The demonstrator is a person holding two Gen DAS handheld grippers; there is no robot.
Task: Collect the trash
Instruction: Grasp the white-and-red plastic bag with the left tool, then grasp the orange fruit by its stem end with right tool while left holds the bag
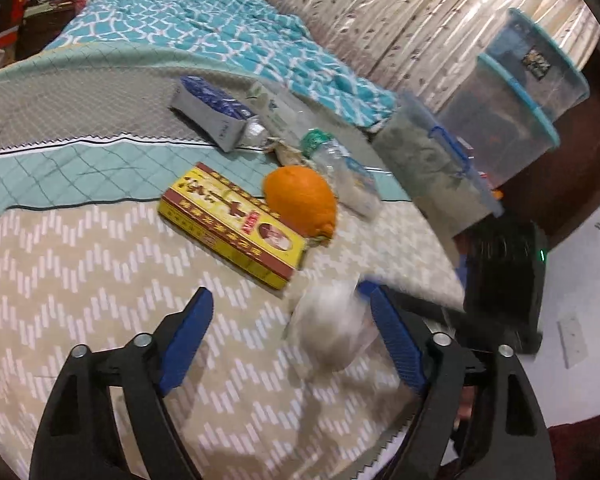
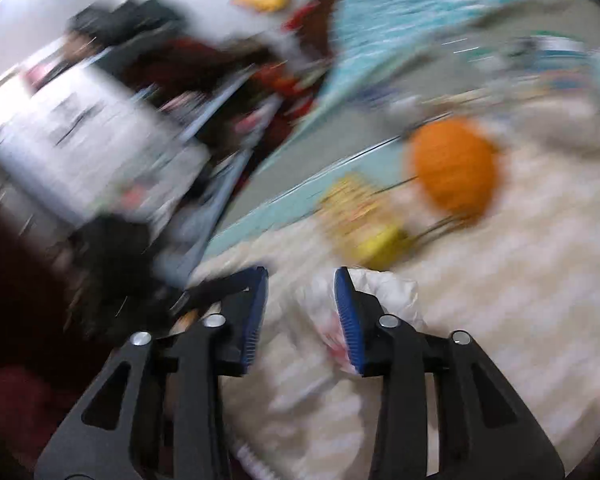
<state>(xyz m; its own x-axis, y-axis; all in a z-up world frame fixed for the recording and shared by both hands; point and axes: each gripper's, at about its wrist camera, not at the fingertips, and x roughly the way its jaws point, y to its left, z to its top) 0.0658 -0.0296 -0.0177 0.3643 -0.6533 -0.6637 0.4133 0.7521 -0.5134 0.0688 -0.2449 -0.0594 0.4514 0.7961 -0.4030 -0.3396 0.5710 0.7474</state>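
Trash is scattered over a patterned bedspread (image 1: 80, 280). Furthest left in the left wrist view a grey-and-blue pouch (image 1: 212, 112) is seen, then a flat yellow box (image 1: 232, 224), an orange (image 1: 300, 200) touching the box, and a crushed clear bottle (image 1: 340, 168) just beside the orange. The left gripper (image 1: 288, 312) is held wide open with nothing between the jaws; a crumpled white wad (image 1: 332, 320) lies against the inner face of its right finger. The wad is judged light, soft and easily squashed, so it could be pinched across its middle. In the blurred right wrist view the right gripper (image 2: 302, 280) is seen partly open, empty, with the wad (image 2: 380, 292) behind its right finger.
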